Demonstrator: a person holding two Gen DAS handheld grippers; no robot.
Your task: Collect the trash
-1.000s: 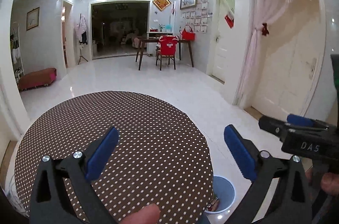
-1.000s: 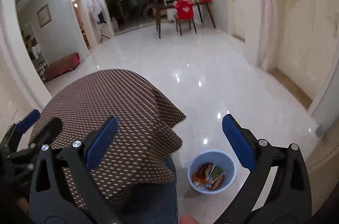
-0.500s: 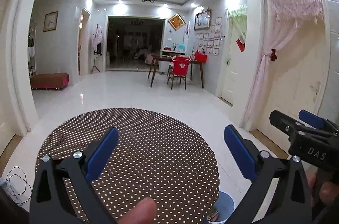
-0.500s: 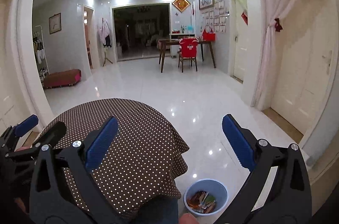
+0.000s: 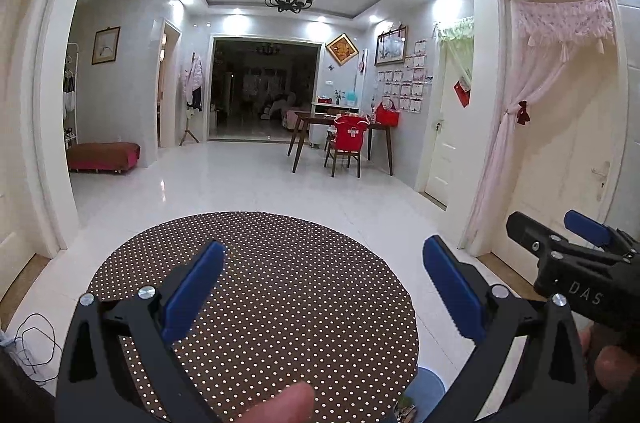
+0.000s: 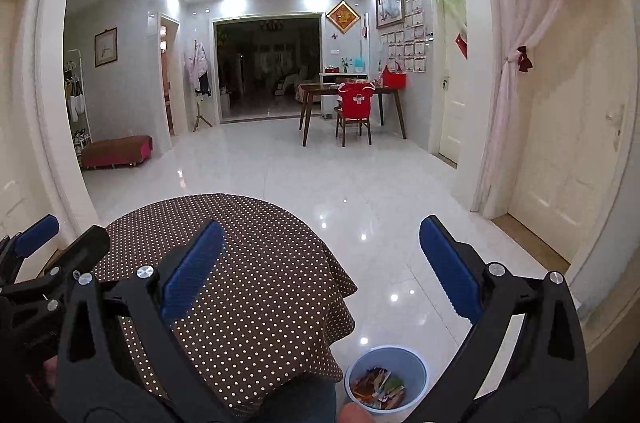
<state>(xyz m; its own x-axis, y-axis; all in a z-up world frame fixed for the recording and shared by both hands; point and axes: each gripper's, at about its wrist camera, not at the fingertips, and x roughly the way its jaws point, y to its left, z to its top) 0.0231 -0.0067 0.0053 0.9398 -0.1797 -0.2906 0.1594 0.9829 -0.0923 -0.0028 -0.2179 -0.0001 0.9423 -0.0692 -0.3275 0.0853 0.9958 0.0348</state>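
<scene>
- The left gripper [image 5: 320, 283] has been tilting upward over the last second, so its view is now showing more ceiling and less of the round bench draped in a brown, white-dotted cloth [image 5: 280, 287]; its jaws are standing wide apart and holding nothing.
- The bench top is lying bare under both grippers, with no litter showing on the cloth, which suggests the collecting is finished or nearly so.
- The right gripper [image 6: 320, 271] has likewise been lifting from a downward look to a level one; its jaws are spread wide and empty.
- The pale blue round plastic bin [image 6: 386, 379] is standing on the glossy white tiled floor [image 6: 360, 191], just beside the hanging edge of the cloth, low between the right gripper's blue pads.
- The trash [image 6: 378, 387] is lying inside that bin: a loose heap of crumpled wrappers in orange, red, green and white, covering the bottom and sitting well below the rim.
- Both raised, empty grippers are reading as a pause, not a reach.
</scene>
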